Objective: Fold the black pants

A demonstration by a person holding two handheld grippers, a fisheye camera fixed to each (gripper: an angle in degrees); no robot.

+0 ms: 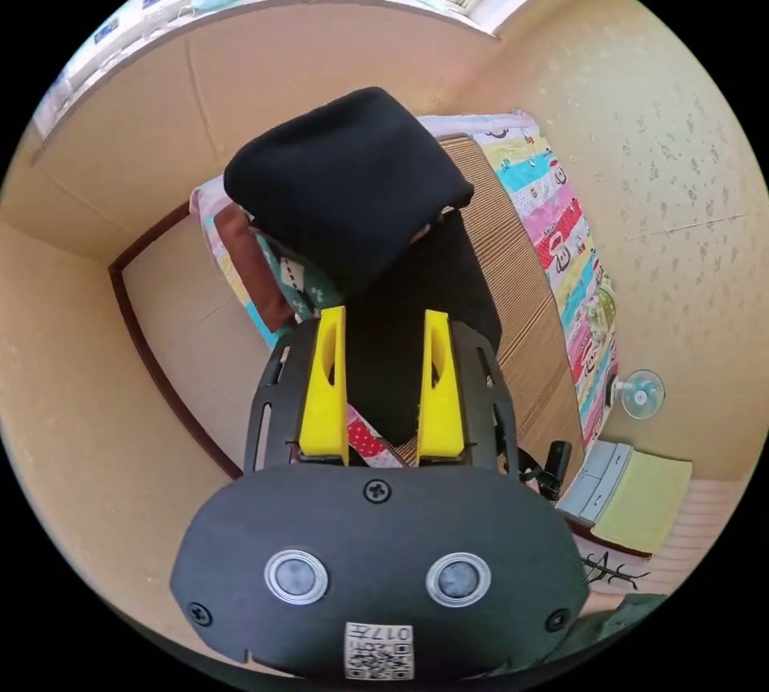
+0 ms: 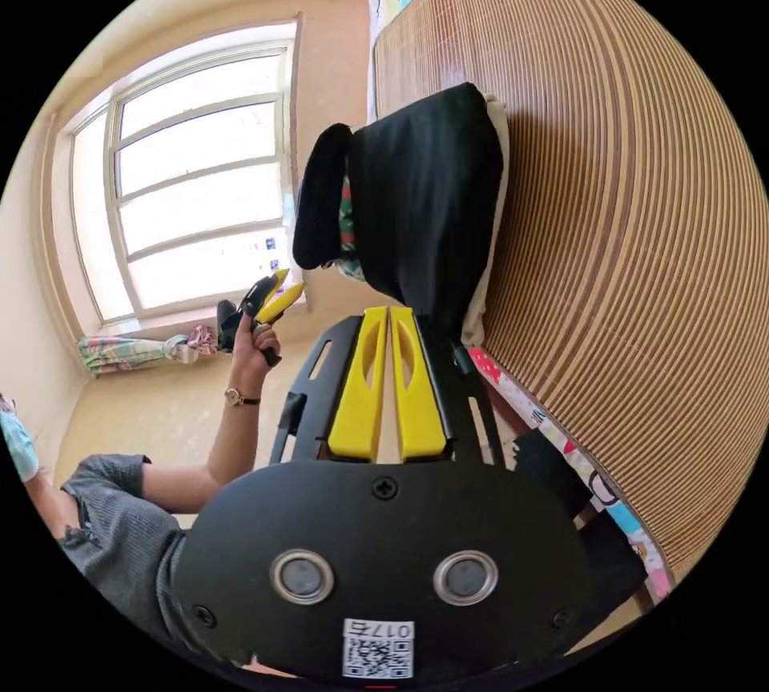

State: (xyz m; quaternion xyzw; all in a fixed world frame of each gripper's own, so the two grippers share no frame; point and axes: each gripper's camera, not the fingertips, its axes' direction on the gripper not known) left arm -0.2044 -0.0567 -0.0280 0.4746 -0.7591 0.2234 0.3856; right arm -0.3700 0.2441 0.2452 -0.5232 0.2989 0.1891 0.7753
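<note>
The black pants [image 1: 344, 179] lie folded in a thick bundle on the bed's striped bamboo mat [image 1: 521, 299], with a flatter black part reaching toward me. My left gripper [image 1: 384, 317] hovers over that flatter part, its yellow jaws apart and holding nothing. In the right gripper view the pants [image 2: 424, 195] sit near the mat's edge beside a rolled black lump [image 2: 320, 195]. My right gripper [image 2: 388, 313] has its jaws closed together just short of the pants' near edge, with no cloth seen between them. A hand holds the left gripper [image 2: 272, 298] in the air, away from the bed.
A colourful patterned quilt [image 1: 561, 227] lies under the mat [image 2: 625, 187] and shows along the bed's edges. A brown and a patterned cushion [image 1: 256, 267] lie beside the pants. A small fan [image 1: 641, 394] and a box stand by the wall. A large window [image 2: 200, 171] is behind the person's arm.
</note>
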